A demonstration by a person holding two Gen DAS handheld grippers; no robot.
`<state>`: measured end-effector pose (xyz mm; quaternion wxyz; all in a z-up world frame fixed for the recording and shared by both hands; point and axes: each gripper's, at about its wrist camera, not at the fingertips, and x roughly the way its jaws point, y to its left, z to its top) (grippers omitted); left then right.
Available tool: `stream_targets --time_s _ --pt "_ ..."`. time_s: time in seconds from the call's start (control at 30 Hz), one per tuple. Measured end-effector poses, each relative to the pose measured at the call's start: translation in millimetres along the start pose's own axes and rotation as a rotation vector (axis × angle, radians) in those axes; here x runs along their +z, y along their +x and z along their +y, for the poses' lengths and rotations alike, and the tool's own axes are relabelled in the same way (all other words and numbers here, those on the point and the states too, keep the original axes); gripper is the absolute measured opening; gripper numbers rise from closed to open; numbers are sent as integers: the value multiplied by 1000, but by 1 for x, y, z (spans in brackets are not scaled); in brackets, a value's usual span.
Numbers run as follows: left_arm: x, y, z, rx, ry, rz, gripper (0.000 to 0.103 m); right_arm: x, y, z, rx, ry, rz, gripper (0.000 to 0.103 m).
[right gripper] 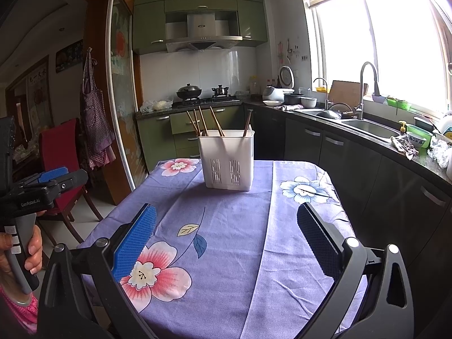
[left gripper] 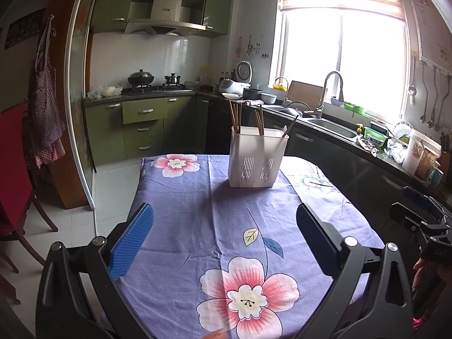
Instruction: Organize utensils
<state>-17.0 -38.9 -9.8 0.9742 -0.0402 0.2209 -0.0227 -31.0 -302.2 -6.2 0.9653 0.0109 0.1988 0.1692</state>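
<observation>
A white slotted utensil holder (left gripper: 257,158) (right gripper: 227,161) stands upright at the far end of the table, which is covered by a purple floral cloth (left gripper: 197,220) (right gripper: 240,226). Several wooden chopsticks (left gripper: 236,115) (right gripper: 202,123) stand in the holder, leaning in separate compartments. My left gripper (left gripper: 224,240) is open and empty, held above the near part of the cloth. My right gripper (right gripper: 226,240) is open and empty, also above the near cloth. Both grippers are well short of the holder. The left gripper also shows at the left edge of the right wrist view (right gripper: 53,179).
A dark counter with a sink (left gripper: 333,127) (right gripper: 367,127) runs along the right of the table. A red chair (left gripper: 14,169) (right gripper: 62,155) stands at the left. A stove with pots (left gripper: 152,84) is at the back, and an apron (left gripper: 45,107) hangs on the left wall.
</observation>
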Motion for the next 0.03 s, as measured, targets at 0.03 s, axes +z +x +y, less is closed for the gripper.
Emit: stream_targets --time_s 0.03 --pt "0 2 0 0 -2 6 96 1 1 -1 -1 0 1 98"
